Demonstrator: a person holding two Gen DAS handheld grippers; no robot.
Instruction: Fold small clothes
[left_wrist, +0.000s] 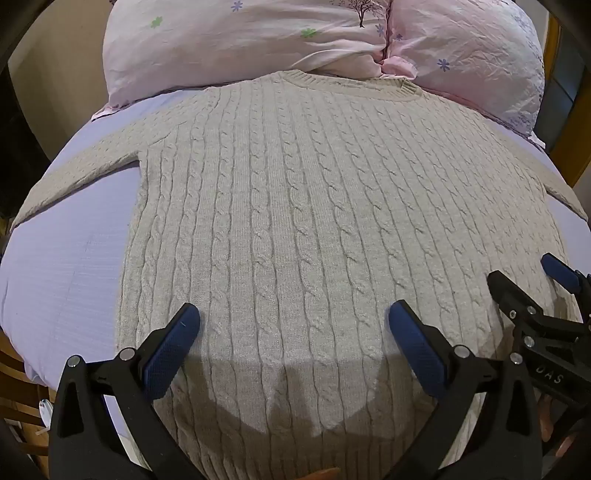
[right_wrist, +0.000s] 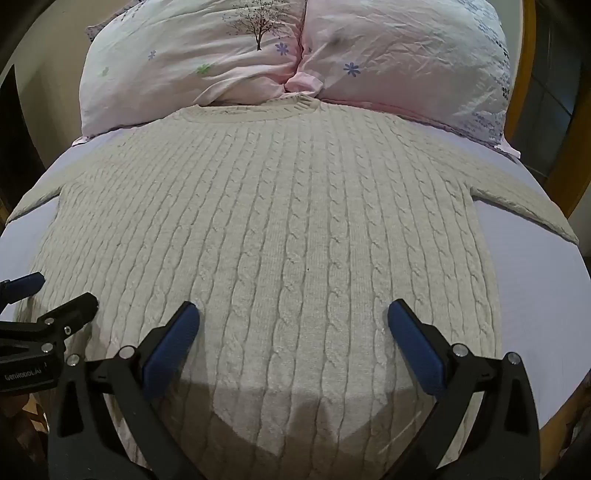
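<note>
A beige cable-knit sweater lies flat and face up on a lilac bed sheet, collar toward the pillows, both sleeves spread out to the sides. It also fills the right wrist view. My left gripper is open and empty, hovering above the sweater's lower left part. My right gripper is open and empty above the lower right part. The right gripper shows at the right edge of the left wrist view; the left gripper shows at the left edge of the right wrist view.
Two pink floral pillows lie at the head of the bed, just beyond the collar. The lilac sheet shows on both sides of the sweater. A wooden frame stands at the right.
</note>
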